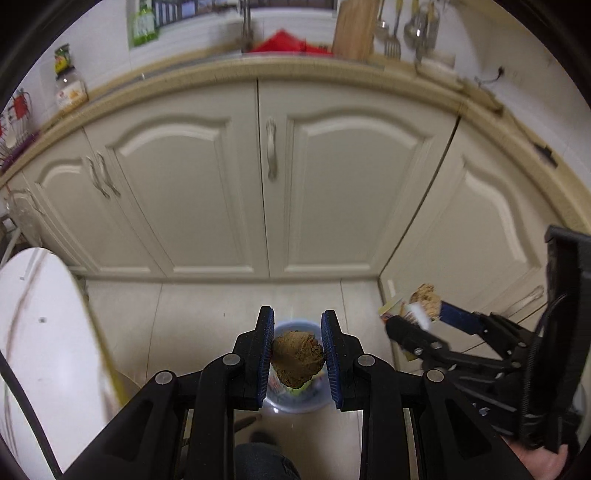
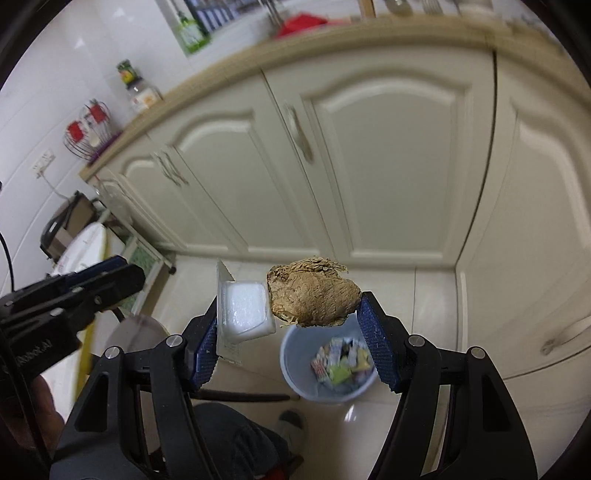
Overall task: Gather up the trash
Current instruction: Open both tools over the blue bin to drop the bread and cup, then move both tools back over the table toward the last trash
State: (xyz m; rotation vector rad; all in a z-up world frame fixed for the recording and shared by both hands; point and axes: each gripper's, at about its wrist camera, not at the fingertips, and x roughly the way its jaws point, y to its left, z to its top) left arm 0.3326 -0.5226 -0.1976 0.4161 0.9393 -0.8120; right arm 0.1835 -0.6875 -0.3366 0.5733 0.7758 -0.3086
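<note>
Cream kitchen cabinet doors (image 1: 207, 192) with arched panels fill the far side of both views, under a beige countertop (image 1: 295, 74) carrying a wooden cutting board (image 1: 354, 29) and hanging utensils. At the near left stands a white rounded appliance (image 1: 40, 332). Below, on pale floor tiles (image 2: 424, 295), sits a light blue trash bin (image 2: 295, 354) already holding crumpled wrappers (image 2: 341, 363); it lies just beyond and beneath both sets of tongs.

The left gripper (image 1: 297, 354) has its blue pads drawn close and pinched on a brown crumpled lump (image 1: 298, 363), which hangs over the bin's mouth. The right gripper (image 2: 291, 328) stands about half open, its jaws wedged on two pieces side by side: a small white plastic tub (image 2: 245, 308) against the left pad and a tan fibrous husk-like lump (image 2: 314, 297) against the right pad, both above the bin's left rim. In the left wrist view this same gripper shows at the right (image 1: 424, 314), apart from the left one. A person's dark trouser leg (image 2: 236, 443) and a shoe (image 2: 293, 424) are visible near the bin.
</note>
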